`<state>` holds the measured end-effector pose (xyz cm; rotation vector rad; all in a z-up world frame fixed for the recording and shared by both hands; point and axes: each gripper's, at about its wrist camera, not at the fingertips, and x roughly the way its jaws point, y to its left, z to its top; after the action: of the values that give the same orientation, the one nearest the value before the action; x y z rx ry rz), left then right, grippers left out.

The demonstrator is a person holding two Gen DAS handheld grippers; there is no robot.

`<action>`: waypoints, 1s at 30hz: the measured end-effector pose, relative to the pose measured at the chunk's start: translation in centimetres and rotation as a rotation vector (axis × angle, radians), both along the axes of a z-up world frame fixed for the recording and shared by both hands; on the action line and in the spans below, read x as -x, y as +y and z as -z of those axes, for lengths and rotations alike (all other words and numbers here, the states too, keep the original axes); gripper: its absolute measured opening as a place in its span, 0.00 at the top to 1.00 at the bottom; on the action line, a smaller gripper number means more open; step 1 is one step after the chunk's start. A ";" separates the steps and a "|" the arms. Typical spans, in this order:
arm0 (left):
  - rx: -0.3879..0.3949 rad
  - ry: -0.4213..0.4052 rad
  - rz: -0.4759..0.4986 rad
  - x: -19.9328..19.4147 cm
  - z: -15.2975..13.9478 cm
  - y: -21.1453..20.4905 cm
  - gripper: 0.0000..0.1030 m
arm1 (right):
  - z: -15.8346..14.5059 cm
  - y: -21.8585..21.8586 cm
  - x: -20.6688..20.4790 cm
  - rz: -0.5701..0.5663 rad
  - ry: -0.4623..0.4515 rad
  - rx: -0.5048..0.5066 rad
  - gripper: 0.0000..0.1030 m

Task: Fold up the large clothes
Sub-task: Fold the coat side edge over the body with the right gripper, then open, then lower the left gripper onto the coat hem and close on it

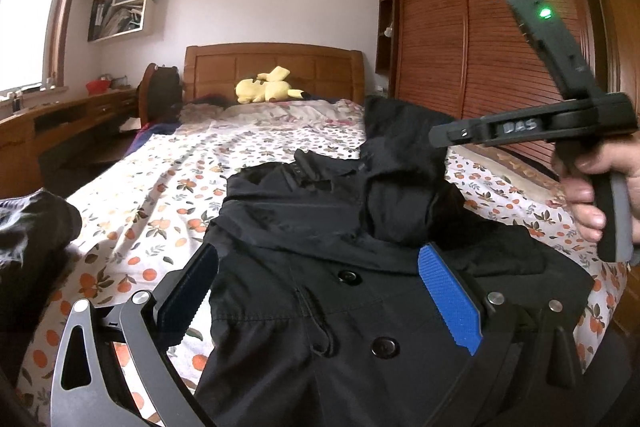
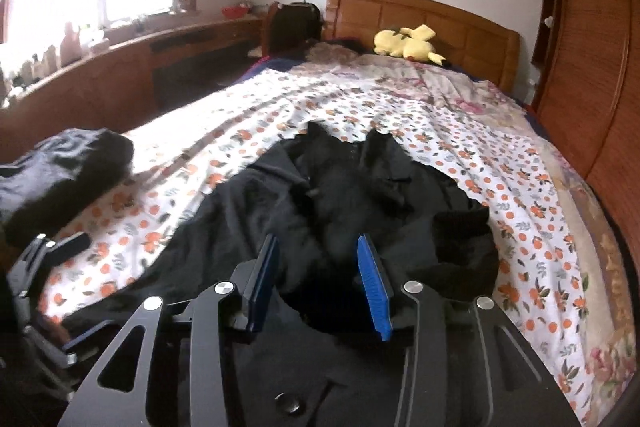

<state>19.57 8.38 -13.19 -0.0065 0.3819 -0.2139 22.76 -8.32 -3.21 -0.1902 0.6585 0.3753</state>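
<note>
A large black coat (image 1: 320,227) with snap buttons lies spread on the bed, collar toward the headboard; it also shows in the right wrist view (image 2: 340,195). My left gripper (image 1: 320,255) is open, its blue-padded fingers (image 1: 448,299) hovering wide over the coat's front. My right gripper (image 2: 316,243) is open above the coat's middle, holding nothing. In the left wrist view the right gripper's body (image 1: 560,123) shows at the right, held by a hand.
The bed has an orange-patterned sheet (image 1: 160,195). A folded dark garment (image 2: 60,179) lies at the bed's left edge. A yellow plush toy (image 1: 266,87) sits by the wooden headboard. A desk (image 1: 60,123) stands left, a wardrobe (image 1: 480,27) right.
</note>
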 end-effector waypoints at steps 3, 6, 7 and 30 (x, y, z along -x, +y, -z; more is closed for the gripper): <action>-0.005 0.001 -0.001 -0.1 0.1 0.0 0.02 | -0.2 -0.5 0.8 -0.009 -0.005 -0.021 0.63; -0.007 0.005 -0.005 -0.4 0.2 0.0 0.02 | 0.3 -1.2 0.9 0.003 0.005 -0.022 0.62; -0.006 0.006 -0.006 -0.4 0.2 0.0 0.02 | 0.7 -1.5 0.9 0.012 0.008 -0.015 0.62; -0.112 0.125 -0.012 -2.9 4.2 -2.9 0.02 | 14.3 -9.8 -1.3 0.129 0.142 0.089 0.50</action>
<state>22.44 5.45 -17.41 0.0886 0.5178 -0.1803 24.04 -18.13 -17.55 -0.2057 0.8240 0.2371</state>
